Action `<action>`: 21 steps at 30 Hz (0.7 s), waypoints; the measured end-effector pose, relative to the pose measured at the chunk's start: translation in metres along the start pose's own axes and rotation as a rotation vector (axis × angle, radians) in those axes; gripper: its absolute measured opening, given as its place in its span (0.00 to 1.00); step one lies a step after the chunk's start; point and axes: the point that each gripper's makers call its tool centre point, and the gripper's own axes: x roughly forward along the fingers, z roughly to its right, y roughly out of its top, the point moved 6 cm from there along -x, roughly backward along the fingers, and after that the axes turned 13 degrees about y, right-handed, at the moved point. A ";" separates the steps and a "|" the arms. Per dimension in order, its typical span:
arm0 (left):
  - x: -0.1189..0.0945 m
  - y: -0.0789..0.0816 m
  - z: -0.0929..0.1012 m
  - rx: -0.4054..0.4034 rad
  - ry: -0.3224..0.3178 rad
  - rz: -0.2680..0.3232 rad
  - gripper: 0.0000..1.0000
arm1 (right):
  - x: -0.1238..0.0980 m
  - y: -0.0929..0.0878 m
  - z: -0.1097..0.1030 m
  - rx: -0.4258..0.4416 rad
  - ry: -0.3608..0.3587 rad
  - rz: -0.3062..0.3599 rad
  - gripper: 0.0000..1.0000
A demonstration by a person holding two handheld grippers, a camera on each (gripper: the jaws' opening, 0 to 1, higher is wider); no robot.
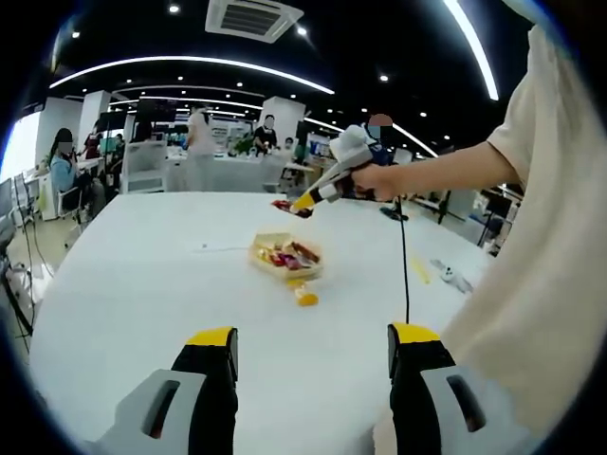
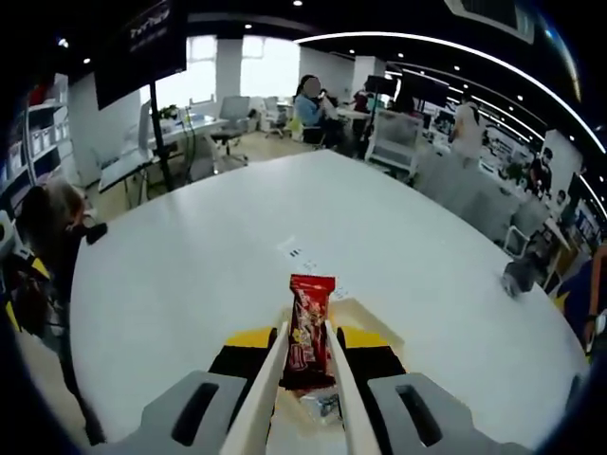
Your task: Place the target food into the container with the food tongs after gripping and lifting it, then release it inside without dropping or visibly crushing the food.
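Left claw [image 1: 311, 355]: spread wide, nothing held, hovering over the tabletop [image 1: 133, 284].
Container [image 1: 285, 258]: mid-tabletop, snacks inside.
Right claw [image 2: 309, 355]: pressed onto tongs [image 2: 302, 379].
Snack packet [image 2: 309, 327]: pinched mid-length between the tongs, lifted; judged light, crinkly, slippery.

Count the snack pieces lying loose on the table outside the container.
1: a yellow snack on the white table just in front of the container. Others may be hidden behind the container.

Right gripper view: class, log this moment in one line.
right tool: shut on tongs | tongs: gripping red snack packet | left tool: open | container: on table
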 end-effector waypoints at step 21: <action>-0.001 -0.004 -0.001 -0.005 0.004 -0.005 0.63 | -0.008 0.002 0.015 0.008 -0.033 0.008 0.25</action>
